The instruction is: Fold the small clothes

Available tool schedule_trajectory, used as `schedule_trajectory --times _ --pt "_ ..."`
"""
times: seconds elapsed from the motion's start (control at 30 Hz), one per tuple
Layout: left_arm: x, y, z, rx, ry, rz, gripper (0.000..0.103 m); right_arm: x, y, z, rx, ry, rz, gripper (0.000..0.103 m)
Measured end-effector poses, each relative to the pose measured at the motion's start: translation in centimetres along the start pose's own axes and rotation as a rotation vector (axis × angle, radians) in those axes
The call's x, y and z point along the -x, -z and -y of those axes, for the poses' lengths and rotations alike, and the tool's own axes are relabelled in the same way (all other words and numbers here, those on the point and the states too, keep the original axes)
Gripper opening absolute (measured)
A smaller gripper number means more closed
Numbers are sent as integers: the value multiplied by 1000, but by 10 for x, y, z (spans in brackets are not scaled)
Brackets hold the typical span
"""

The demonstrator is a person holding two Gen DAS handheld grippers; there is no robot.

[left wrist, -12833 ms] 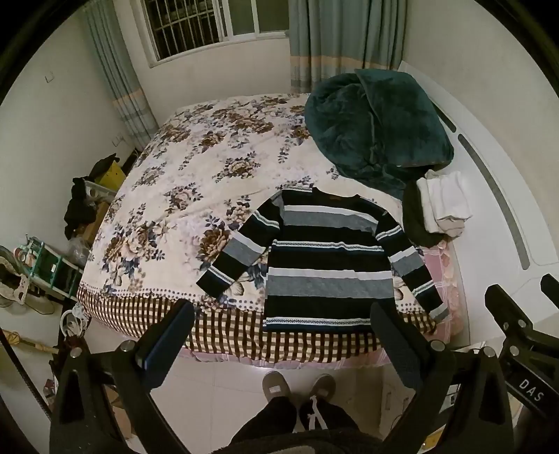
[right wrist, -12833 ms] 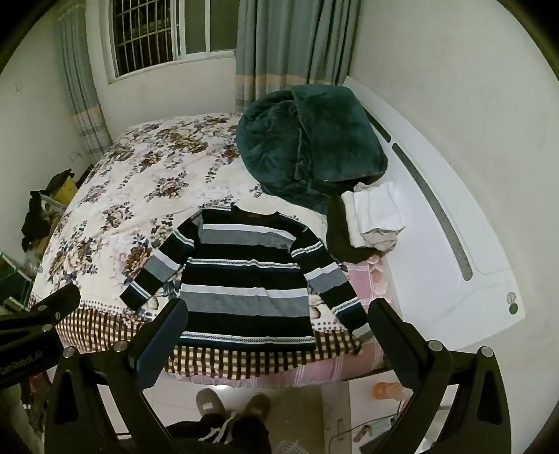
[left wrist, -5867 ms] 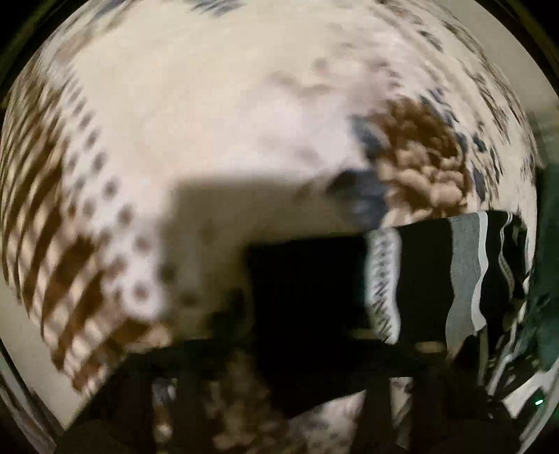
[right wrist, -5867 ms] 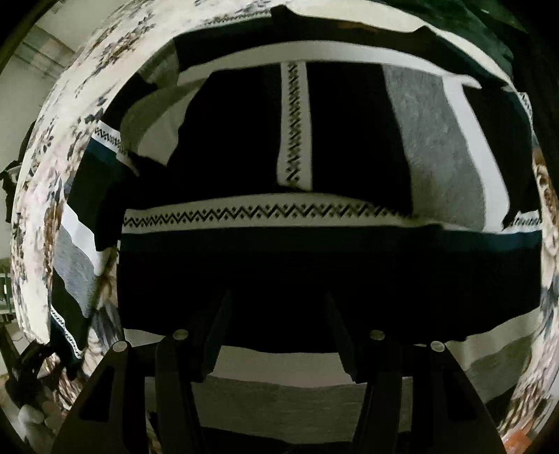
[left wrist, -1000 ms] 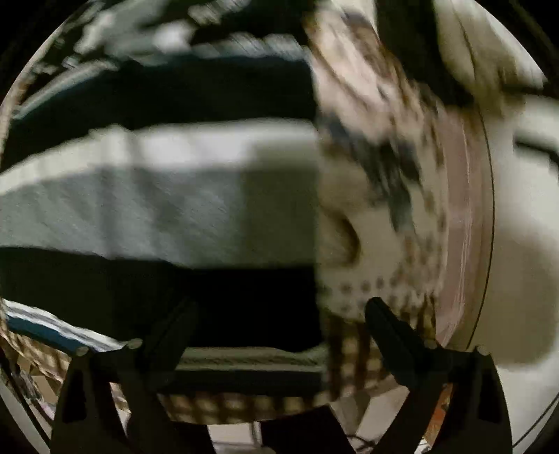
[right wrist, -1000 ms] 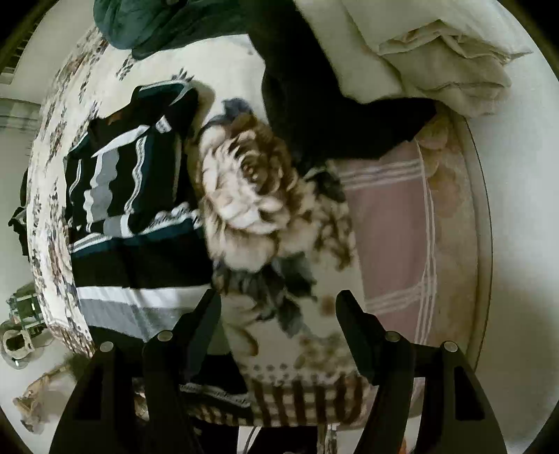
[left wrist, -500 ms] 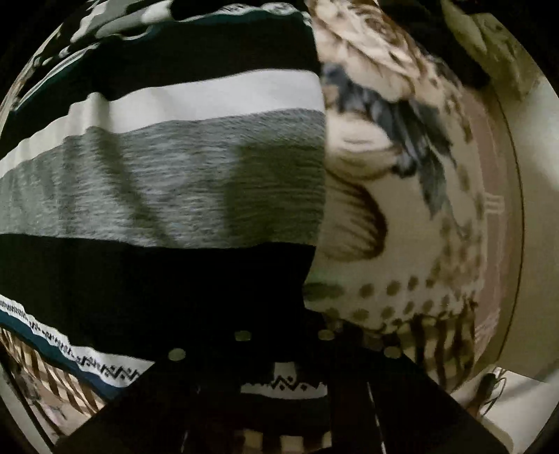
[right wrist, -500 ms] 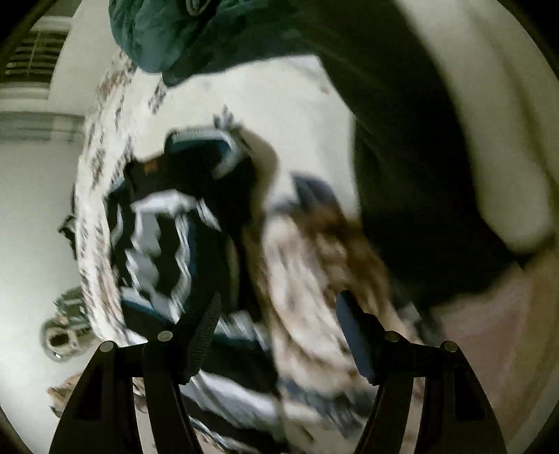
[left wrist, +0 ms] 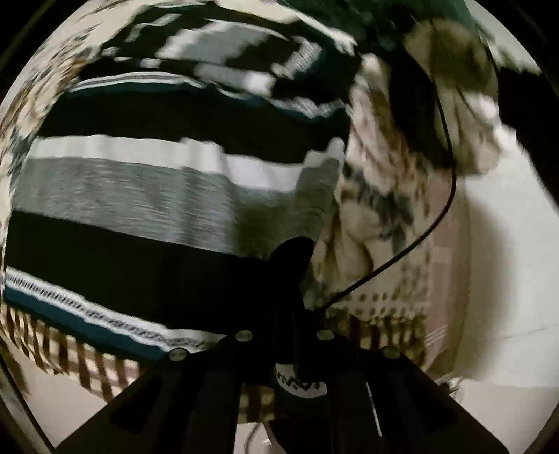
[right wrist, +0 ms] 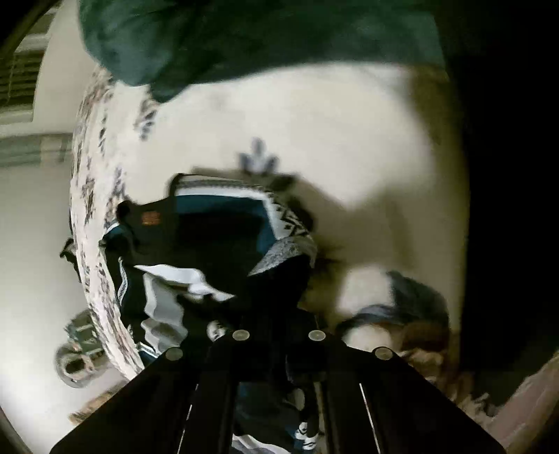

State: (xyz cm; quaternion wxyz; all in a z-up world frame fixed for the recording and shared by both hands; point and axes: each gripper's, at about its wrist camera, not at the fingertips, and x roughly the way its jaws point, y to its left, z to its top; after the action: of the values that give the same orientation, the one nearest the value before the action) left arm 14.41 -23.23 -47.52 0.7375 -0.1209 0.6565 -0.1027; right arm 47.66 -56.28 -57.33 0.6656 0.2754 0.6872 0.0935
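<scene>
striped knit fills your left wrist view: the sweater (left wrist: 146, 195) lies on the floral bedspread (left wrist: 380, 195), its right hem edge pinched in your left gripper (left wrist: 291, 265). only your right wrist view shows the collar end (right wrist: 209, 227), the green blanket (right wrist: 244, 38) beyond it, and your right gripper (right wrist: 279, 279), jaws just closed, clamping the sweater. both views are blurred.

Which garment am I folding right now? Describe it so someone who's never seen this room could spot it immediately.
On the bed with the floral bedspread, look at the near edge by its brown checked border. The striped sweater lies there, pinched along its right side by the left gripper and the right gripper. Unlike the plain dark green blanket further up, it has black, grey and white bands and a zigzag hem.
</scene>
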Motion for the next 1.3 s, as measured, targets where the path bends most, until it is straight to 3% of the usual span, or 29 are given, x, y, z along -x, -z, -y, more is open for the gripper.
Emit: schedule_trajectory --times 0.17,0.33,0.5,0.77,1.07,1.13,1.2,1.23,1.3 --pt "55 -6 -57 117 44 75 4 27 5 -77 128 69 14 4" --pt "89 -1 -125 253 70 122 4 33 13 -194 276 97 21 4" --pt "100 7 -200 383 64 150 4 -18 29 -312 375 135 16 3" --pt "93 18 -289 524 67 165 4 -123 42 -433 417 244 4 3" --pt "72 33 -356 611 87 133 4 -213 35 -500 473 400 6 3" --pt "66 34 -365 616 91 117 4 -231 30 -496 459 418 -50 3" --pt "52 31 -375 620 141 72 5 -251 24 -485 405 408 -152 4" --pt "50 32 -379 629 162 67 8 -251 22 -482 396 390 -164 8" --pt "50 33 -388 641 203 54 13 -242 19 -476 372 311 -183 31"
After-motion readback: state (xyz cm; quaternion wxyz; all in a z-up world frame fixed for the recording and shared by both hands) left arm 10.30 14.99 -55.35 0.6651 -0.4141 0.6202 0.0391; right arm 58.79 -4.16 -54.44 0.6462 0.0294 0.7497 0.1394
